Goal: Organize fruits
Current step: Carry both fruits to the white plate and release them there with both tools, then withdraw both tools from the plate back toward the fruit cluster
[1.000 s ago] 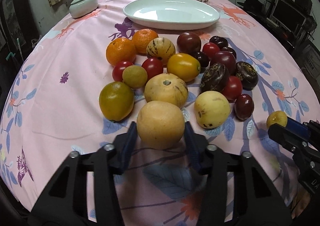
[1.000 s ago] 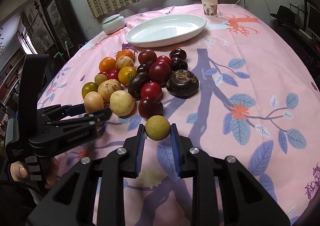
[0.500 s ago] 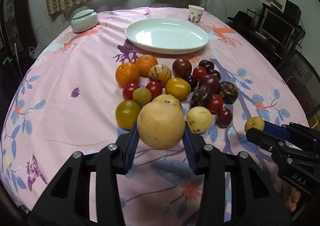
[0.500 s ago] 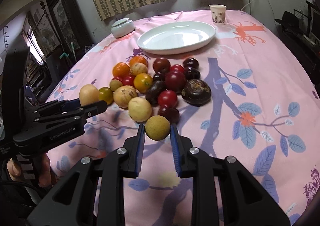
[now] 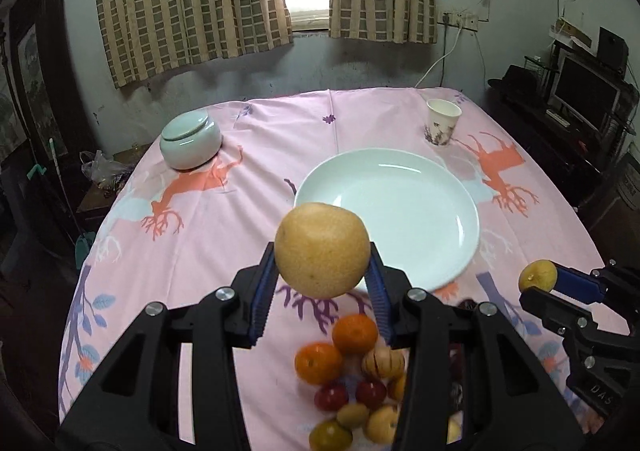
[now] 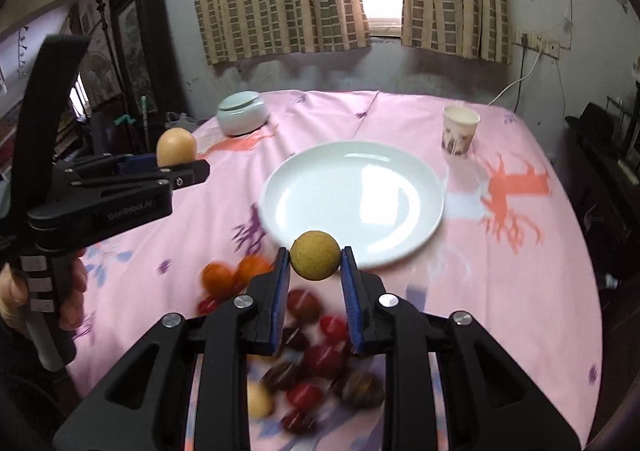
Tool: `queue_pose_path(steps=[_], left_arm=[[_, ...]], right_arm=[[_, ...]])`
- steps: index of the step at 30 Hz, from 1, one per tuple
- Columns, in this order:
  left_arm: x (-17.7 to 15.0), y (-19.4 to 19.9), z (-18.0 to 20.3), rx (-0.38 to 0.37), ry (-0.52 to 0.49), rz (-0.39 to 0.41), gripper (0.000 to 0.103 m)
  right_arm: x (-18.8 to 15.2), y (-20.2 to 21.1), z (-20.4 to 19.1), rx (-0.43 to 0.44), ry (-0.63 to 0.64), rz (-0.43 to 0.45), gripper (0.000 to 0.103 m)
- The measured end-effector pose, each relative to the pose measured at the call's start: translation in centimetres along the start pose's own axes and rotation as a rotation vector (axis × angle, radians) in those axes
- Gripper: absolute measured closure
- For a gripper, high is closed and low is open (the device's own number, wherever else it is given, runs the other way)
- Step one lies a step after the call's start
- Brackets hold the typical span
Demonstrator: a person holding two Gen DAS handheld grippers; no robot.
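- Tan pear, likely heavy and bruisable, sits clamped across its middle in the left tongs, above the desk.
- Right tongs pinch a small, light round fruit near the plate.

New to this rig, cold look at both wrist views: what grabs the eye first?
The two raised fruits: a large tan pear clamped in the left gripper, and a small round yellow-brown fruit in the right gripper, both held above the pink tablecloth. Just beyond them sits an empty white plate, with the pile of mixed fruit below the jaws.
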State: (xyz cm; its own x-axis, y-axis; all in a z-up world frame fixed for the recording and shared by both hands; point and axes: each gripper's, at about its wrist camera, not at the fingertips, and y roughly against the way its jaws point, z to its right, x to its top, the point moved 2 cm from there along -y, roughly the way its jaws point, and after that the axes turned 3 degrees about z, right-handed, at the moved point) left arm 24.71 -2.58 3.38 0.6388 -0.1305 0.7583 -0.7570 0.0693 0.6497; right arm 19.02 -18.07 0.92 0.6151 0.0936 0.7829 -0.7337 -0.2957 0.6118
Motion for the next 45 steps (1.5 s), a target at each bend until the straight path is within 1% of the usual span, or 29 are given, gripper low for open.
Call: queue_pose_path(steps=[4, 7, 10, 13, 16, 18, 20, 22, 23, 24, 26, 27, 29, 30, 31, 33, 35, 36, 37, 38, 41, 45], left_arm=[[3.4, -7.2, 0.6, -0.017, 0.023, -0.087, 0.06], [5.5, -12.3, 1.0, -0.024, 0.039, -0.123, 0.06], [6.7, -16.8, 1.1, -0.064, 0.062, -0.166, 0.06], [6.4, -20.7, 1.4, -0.064, 0.052, -0.217, 0.06], [5.3, -23.5, 1.1, -0.08, 0.058, -0.278, 0.059], [4.9, -24.4, 0.8, -0.074, 0.055, -0.287, 0.059], [4.7, -24.8, 0.3, -0.065, 0.058, -0.288, 0.058], [4.8, -24.5, 0.3, -0.071, 0.056, -0.279, 0.052], [5.0, -24.1, 0.3, -0.063, 0.049, -0.272, 0.043], [5.2, -23.5, 0.5, -0.051, 0.041, -0.259, 0.032], [5.7, -21.9, 0.7, -0.009, 0.016, -0.216, 0.021], [6.0, -20.8, 0.7, -0.008, 0.005, -0.199, 0.021], [6.2, -18.7, 0.7, -0.023, 0.002, -0.189, 0.021], [6.1, -17.4, 0.6, -0.029, 0.003, -0.181, 0.021], [5.9, -16.1, 0.5, -0.032, 0.003, -0.169, 0.02], [5.1, -13.1, 0.3, -0.031, 0.002, -0.147, 0.013], [3.5, -9.4, 0.2, -0.044, -0.004, -0.116, 0.008], [2.5, -7.7, 0.2, -0.045, -0.01, -0.101, 0.005], [1.4, -6.0, 0.1, -0.045, -0.017, -0.082, 0.004], [0.3, -4.6, 0.2, -0.045, -0.023, -0.067, 0.004], [-4.2, 0.1, -0.1, -0.045, -0.025, -0.05, 0.003], [-10.3, 4.4, -0.7, -0.04, 0.013, -0.057, 0.003]], right_arm=[[3.1, -6.6, 2.5, -0.02, 0.009, -0.057, 0.077], [5.2, -12.0, 4.7, -0.019, 0.001, -0.106, 0.077], [6.1, -16.7, 5.6, -0.033, 0.04, -0.171, 0.077], [6.4, -21.0, 6.1, -0.043, 0.07, -0.236, 0.077], [6.9, -22.9, 5.7, -0.058, 0.12, -0.245, 0.077], [6.7, -23.7, 5.3, -0.067, 0.142, -0.259, 0.077], [6.8, -24.4, 5.4, -0.099, 0.162, -0.267, 0.076], [6.9, -24.4, 5.5, -0.127, 0.17, -0.255, 0.073], [7.0, -24.0, 5.6, -0.129, 0.167, -0.248, 0.072], [7.1, -23.5, 5.6, -0.125, 0.162, -0.242, 0.069], [7.3, -22.1, 5.5, -0.144, 0.164, -0.221, 0.062], [7.5, -21.1, 5.3, -0.156, 0.17, -0.206, 0.059], [7.7, -18.5, 4.9, -0.16, 0.172, -0.165, 0.053], [7.7, -17.0, 4.7, -0.163, 0.17, -0.145, 0.047], [7.6, -15.7, 4.4, -0.167, 0.17, -0.126, 0.046], [6.9, -12.5, 3.7, -0.161, 0.163, -0.089, 0.044], [5.4, -9.5, 3.0, -0.143, 0.139, -0.077, 0.042], [4.5, -8.2, 2.6, -0.136, 0.128, -0.081, 0.039], [3.2, -6.8, 2.3, -0.133, 0.114, -0.092, 0.036], [2.2, -5.8, 2.0, -0.128, 0.103, -0.096, 0.028], [-1.8, -2.2, 1.0, -0.129, 0.065, -0.083, 0.027], [-6.9, 2.6, -0.1, -0.181, 0.022, -0.039, 0.025]])
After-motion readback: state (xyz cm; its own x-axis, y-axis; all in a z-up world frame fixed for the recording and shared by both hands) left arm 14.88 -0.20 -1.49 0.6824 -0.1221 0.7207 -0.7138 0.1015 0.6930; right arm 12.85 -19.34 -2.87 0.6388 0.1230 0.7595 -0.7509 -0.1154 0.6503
